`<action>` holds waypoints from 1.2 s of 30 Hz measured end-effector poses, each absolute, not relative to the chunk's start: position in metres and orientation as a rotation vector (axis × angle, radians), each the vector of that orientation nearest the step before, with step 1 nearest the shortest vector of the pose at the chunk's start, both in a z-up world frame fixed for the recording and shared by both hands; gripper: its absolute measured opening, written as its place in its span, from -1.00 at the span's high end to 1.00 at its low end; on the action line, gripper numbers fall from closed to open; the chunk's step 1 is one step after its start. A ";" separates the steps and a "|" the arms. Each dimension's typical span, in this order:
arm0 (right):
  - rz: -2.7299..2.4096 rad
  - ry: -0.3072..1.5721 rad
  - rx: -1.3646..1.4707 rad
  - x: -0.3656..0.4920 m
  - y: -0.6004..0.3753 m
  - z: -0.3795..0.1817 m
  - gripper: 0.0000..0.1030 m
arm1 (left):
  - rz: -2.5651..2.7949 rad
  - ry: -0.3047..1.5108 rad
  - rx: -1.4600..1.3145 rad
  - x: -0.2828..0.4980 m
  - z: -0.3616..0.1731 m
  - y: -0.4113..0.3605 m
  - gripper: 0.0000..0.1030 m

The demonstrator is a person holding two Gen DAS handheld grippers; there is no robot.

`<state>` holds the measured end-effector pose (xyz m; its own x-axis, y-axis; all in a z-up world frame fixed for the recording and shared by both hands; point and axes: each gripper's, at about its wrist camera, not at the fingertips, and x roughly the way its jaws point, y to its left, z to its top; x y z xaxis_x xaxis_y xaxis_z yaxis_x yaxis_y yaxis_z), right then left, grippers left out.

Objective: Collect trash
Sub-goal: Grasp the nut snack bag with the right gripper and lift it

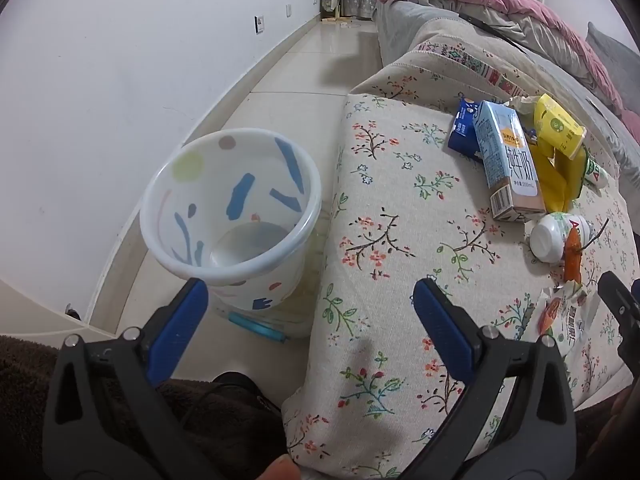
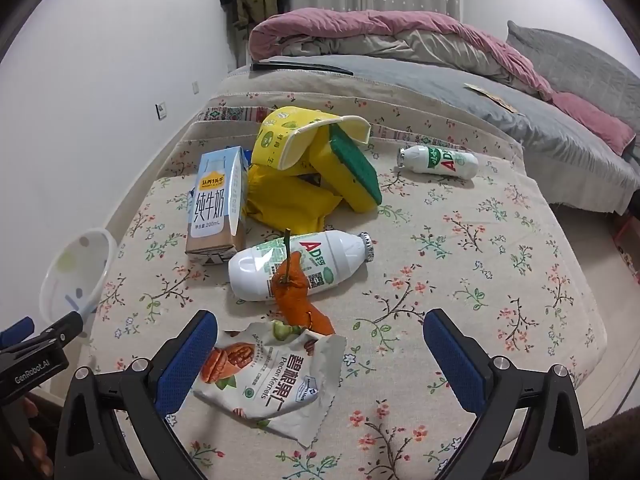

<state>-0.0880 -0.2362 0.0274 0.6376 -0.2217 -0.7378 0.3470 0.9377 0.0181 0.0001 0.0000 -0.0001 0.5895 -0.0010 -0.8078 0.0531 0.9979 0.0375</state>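
A white bin with blue marks (image 1: 236, 208) stands on the floor left of the floral cushion (image 1: 400, 240); it looks empty. My left gripper (image 1: 312, 296) is open, spanning the bin's near rim and the cushion's edge. My right gripper (image 2: 320, 332) is open just above a torn pecan kernel wrapper (image 2: 272, 380). Beyond it lie an orange peel with stem (image 2: 294, 288), a white AD bottle (image 2: 296, 262), a milk carton (image 2: 218, 208), yellow packaging (image 2: 288, 200), a yellow-green sponge (image 2: 352, 168) and a second AD bottle (image 2: 440, 162).
A bed with pink and grey bedding (image 2: 400, 40) lies beyond the cushion. A white wall (image 1: 120, 60) and tiled floor (image 1: 300, 92) run along the left. A blue carton (image 1: 464, 128) lies behind the milk carton. The bin also shows at the right wrist view's left edge (image 2: 76, 268).
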 end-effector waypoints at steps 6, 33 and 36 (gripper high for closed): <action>-0.326 0.820 0.167 -0.088 -0.237 0.027 -1.00 | -0.033 0.941 0.056 0.000 0.000 0.000 -0.98; -0.248 0.924 0.229 -0.083 -0.232 0.004 -1.00 | -0.095 0.992 -0.038 0.009 0.000 0.013 -0.98; -0.237 0.947 0.255 -0.079 -0.228 -0.003 -1.00 | -0.098 0.987 -0.043 0.010 0.001 0.014 -0.98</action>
<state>-0.0789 -0.2277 -0.0034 0.5624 -0.0880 -0.8222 0.3098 0.9443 0.1109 0.0099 0.0140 0.0011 0.5471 -0.1022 -0.8308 0.0629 0.9947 -0.0809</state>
